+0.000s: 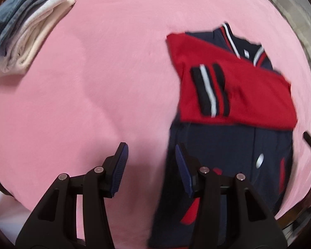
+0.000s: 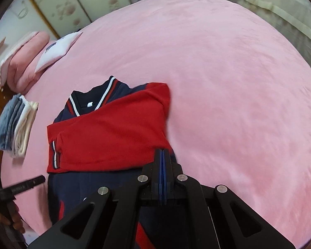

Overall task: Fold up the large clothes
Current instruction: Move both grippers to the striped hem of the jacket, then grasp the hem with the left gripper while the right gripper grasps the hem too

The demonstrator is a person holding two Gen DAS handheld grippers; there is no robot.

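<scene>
A navy and red jacket (image 1: 234, 137) lies on the pink bed cover (image 1: 114, 72), both red sleeves folded across its chest. It also shows in the right wrist view (image 2: 112, 132). My left gripper (image 1: 151, 157) is open and empty, hovering by the jacket's left edge. My right gripper (image 2: 162, 155) has its pads pressed together, over the right edge of the red sleeve. I cannot tell whether cloth is pinched between them. The left gripper's tip (image 2: 36, 180) shows at the jacket's left side.
A stack of folded clothes (image 1: 24, 27), denim on white, lies on the far left of the bed; it also shows in the right wrist view (image 2: 14, 122). A pink quilt (image 2: 24, 62) and a white folded item (image 2: 56, 49) lie near the head. Wardrobe doors (image 2: 72, 2) stand behind.
</scene>
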